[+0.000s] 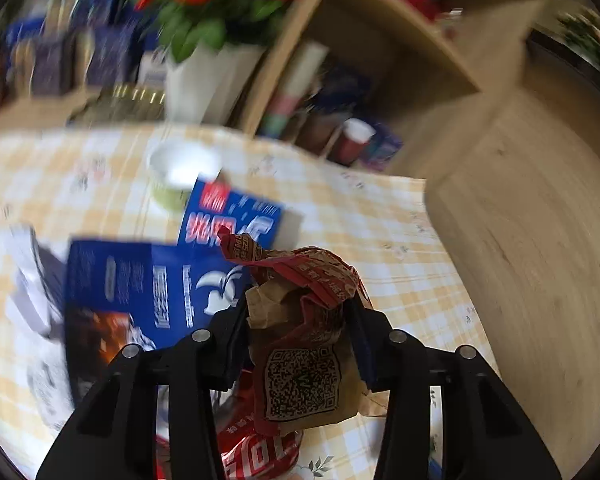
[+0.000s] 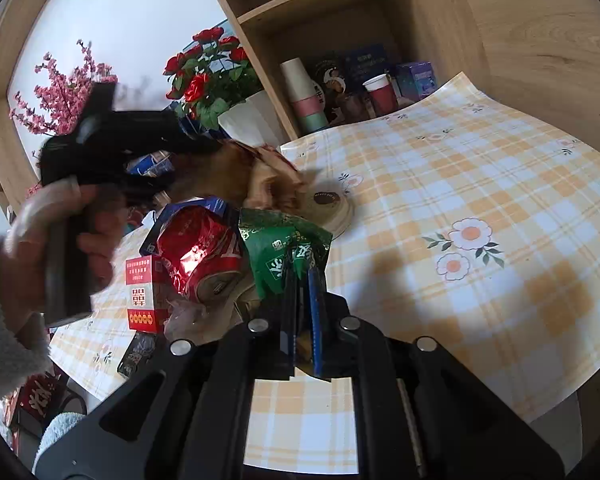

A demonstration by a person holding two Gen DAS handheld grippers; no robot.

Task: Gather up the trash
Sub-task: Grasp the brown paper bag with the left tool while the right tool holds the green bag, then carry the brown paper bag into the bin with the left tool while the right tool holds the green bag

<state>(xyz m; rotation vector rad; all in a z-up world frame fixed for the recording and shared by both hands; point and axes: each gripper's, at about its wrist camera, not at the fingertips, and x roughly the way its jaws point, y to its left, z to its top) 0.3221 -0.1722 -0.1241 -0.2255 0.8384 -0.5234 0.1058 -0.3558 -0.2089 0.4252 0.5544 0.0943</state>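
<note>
Clamped between left gripper pads: crumpled brown-and-red paper wrapper, raised over checked tablecloth. Pinched by right gripper, jaws pressed together: green foil packet. Left of it, crushed red can; farther, flower vase.

A lived-in home, by the look of it — a table under a yellow-checked cloth printed with flowers; a light wooden shelf unit behind it holding stacked paper cups, a red cup and small boxes; a white pot of red roses and a spray of pink blossom — household ornament, not workplace gear.
</note>
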